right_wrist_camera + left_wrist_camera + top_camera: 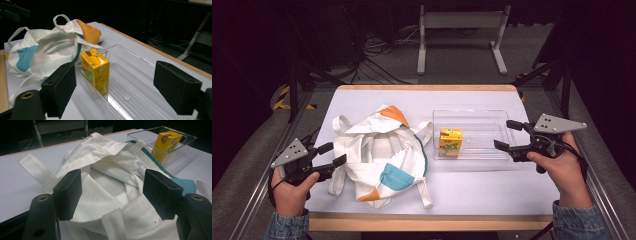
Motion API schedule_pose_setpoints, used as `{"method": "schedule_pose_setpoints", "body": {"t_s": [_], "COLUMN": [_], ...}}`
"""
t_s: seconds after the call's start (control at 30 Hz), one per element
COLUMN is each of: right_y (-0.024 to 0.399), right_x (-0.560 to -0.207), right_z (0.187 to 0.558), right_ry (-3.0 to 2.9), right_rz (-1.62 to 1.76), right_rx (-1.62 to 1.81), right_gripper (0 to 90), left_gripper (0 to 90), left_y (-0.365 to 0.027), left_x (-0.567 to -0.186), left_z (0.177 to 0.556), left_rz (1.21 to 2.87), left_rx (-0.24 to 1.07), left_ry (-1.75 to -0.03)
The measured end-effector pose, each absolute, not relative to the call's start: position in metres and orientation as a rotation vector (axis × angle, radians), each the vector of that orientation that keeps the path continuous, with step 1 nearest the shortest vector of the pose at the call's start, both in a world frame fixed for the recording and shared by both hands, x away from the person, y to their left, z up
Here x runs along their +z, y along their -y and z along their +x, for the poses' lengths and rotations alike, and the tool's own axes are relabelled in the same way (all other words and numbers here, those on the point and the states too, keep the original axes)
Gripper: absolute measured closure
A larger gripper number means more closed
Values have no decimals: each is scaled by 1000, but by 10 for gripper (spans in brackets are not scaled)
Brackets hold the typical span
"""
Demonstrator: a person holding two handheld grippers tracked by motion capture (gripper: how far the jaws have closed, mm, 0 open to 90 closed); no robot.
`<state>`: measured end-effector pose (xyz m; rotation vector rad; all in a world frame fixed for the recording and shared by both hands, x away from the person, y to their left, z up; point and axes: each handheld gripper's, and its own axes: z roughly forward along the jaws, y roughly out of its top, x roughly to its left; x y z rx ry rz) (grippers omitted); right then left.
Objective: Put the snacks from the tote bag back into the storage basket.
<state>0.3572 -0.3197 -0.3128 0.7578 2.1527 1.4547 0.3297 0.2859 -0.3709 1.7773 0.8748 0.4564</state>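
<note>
Tabletop (pixel 492 190) carries a crumpled cloth bag (pixel 382 155) left of centre and a clear tray (pixel 472 152) touching its right side; a yellow juice box (pixel 450 142) stands upright in the tray's left end. Risk: bag mouth looks collapsed, so the box could snag on fabric or tip. Left gripper (pixel 333 154) hovers level at the bag's edge, jaws wide, probably not touching. Right gripper (pixel 508 135) sits over the tray's right end, jaws wide, empty.
</note>
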Motion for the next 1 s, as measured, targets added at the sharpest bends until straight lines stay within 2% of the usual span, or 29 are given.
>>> {"method": "schedule_pose_setpoints", "body": {"t_s": [0.67,1.0], "right_y": [328,328], "right_x": [-376,-383], "right_z": [363,365], "right_ry": [-1962,-1964], "right_rz": [904,923], "right_rx": [1454,1464], "right_gripper": [179,153], "left_gripper": [288,274], "left_y": [-291,-292], "left_x": [-384,-386], "left_z": [335,336], "left_rz": [1759,1737], "left_rx": [448,448], "left_ry": [-891,-881]}}
